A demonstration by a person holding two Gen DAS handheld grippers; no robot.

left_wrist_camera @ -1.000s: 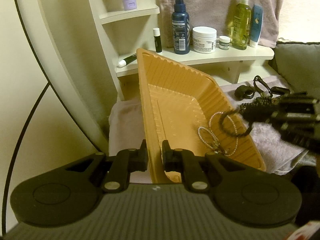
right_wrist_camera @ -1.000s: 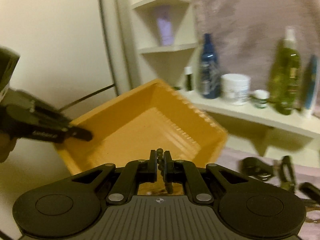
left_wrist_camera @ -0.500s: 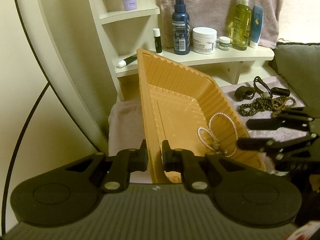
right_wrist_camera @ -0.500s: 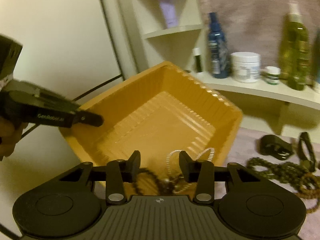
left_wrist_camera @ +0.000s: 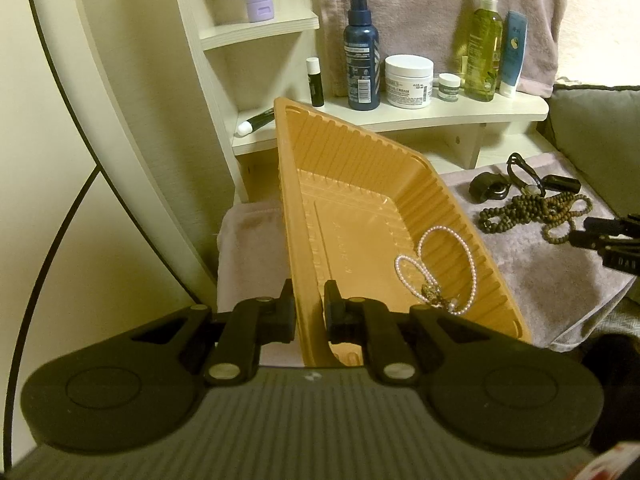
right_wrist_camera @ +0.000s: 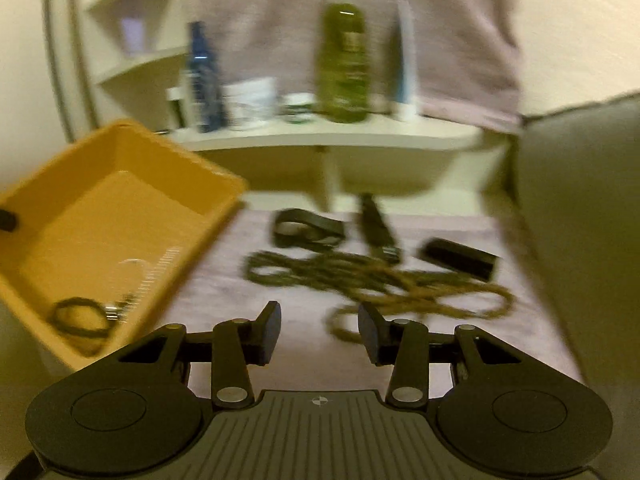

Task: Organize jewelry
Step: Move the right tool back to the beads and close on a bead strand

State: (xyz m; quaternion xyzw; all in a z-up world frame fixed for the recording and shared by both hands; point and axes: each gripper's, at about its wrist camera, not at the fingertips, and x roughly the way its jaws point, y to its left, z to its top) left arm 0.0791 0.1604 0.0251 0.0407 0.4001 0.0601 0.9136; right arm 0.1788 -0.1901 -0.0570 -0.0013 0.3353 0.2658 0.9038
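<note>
My left gripper [left_wrist_camera: 309, 303] is shut on the near rim of an orange plastic tray [left_wrist_camera: 360, 216] and holds it tilted. A white pearl necklace [left_wrist_camera: 440, 264] lies in the tray's low corner. The right wrist view, blurred, shows a dark bracelet [right_wrist_camera: 80, 316] in the tray [right_wrist_camera: 60, 216] too. My right gripper [right_wrist_camera: 319, 330] is open and empty above the mauve towel [right_wrist_camera: 224, 292], near a pile of brown bead strands [right_wrist_camera: 380, 284]. The beads [left_wrist_camera: 532, 210] and the right gripper's fingertips [left_wrist_camera: 600, 236] show at the right of the left wrist view.
Black items lie beyond the beads: a band [right_wrist_camera: 304, 232], a clasp piece [right_wrist_camera: 376, 232], a small box [right_wrist_camera: 460, 258]. A white shelf [left_wrist_camera: 400, 120] behind holds bottles [left_wrist_camera: 362, 56] and jars [left_wrist_camera: 408, 82]. A grey cushion [right_wrist_camera: 580, 220] stands at right.
My right gripper opened over the tray, left the dark bracelet in it, and swung right toward the bead strands. The left gripper and tray stayed still.
</note>
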